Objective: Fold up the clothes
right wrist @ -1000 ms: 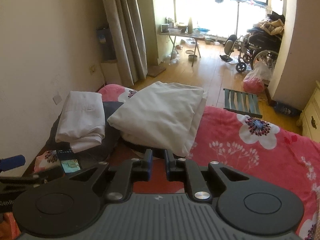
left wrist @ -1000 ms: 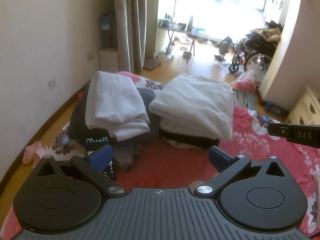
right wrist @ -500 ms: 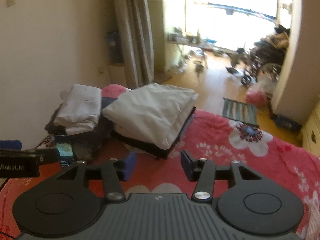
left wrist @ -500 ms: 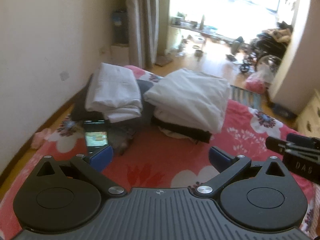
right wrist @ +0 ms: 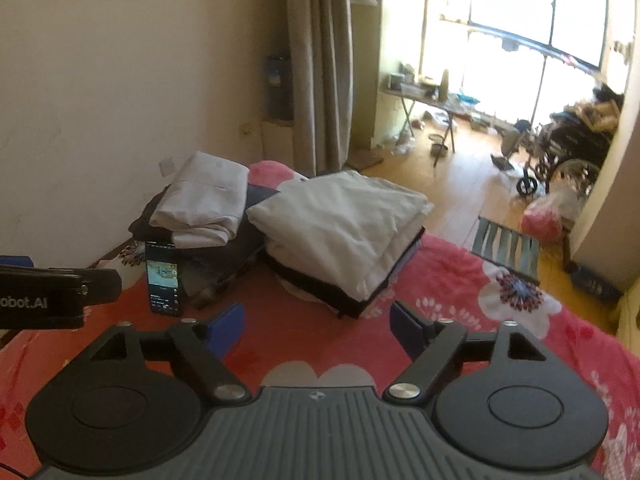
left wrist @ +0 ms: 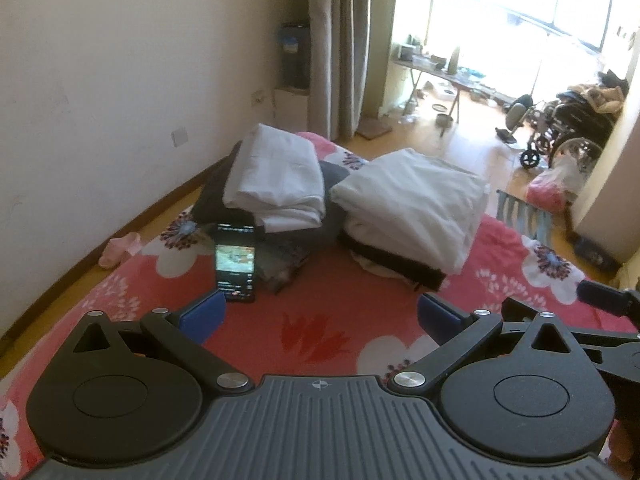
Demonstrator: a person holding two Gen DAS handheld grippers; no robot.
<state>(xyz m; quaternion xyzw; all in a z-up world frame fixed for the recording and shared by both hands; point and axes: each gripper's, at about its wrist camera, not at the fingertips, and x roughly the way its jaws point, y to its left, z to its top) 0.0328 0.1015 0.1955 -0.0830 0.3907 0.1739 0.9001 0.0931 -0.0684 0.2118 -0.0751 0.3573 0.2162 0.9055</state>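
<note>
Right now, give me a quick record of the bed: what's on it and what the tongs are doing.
surface: bed, red floral cover
left stack: white folded clothes on dark ones
right stack: bigger white pile
phone: propped, screen lit, before the left stack
left tongs: open, empty
right tongs: open, empty

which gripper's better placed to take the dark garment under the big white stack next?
Right, probably. The right gripper is open and lines up with the big white stack and the dark garment beneath. The left gripper, also open, faces the phone side.
</note>
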